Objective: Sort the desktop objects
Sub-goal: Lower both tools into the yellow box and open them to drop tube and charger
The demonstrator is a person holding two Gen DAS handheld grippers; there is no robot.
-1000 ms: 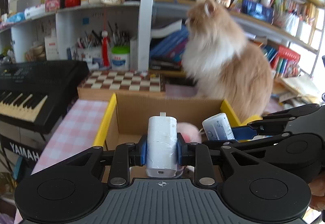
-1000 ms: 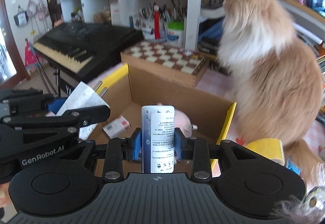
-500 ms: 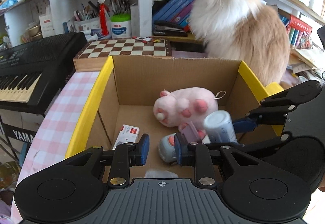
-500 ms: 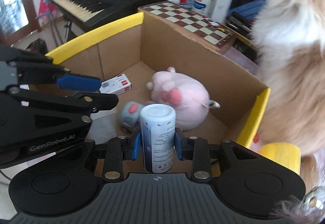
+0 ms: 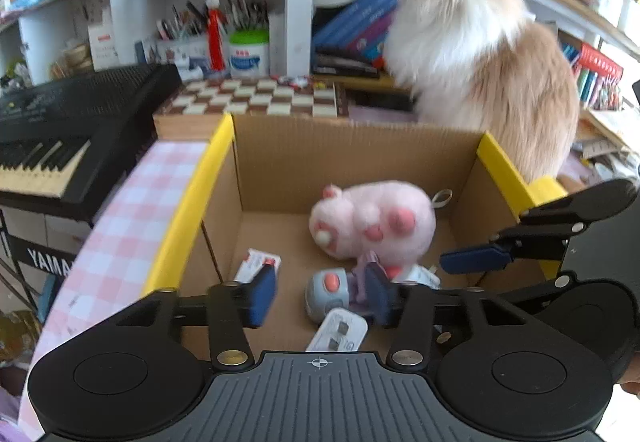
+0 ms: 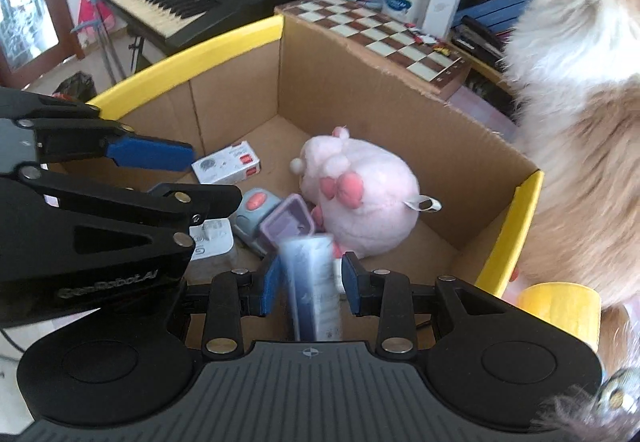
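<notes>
I hold both grippers over the cardboard box (image 5: 352, 153) for sorting. My left gripper (image 5: 320, 298) is opening, nothing pinched; the white charger (image 5: 338, 330) lies just beneath it. My right gripper (image 6: 310, 282) is barely spread around the blurred bottle (image 6: 316, 282).

White charger (image 5: 338, 332) flat on box floor, blurred bottle (image 6: 314, 284) tilted above it

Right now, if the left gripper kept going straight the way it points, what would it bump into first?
Probably the white adapter on the box floor, just below the left gripper, whose opening fingers hold nothing; the grey toy lies just beyond. Depth is uncertain.
</notes>
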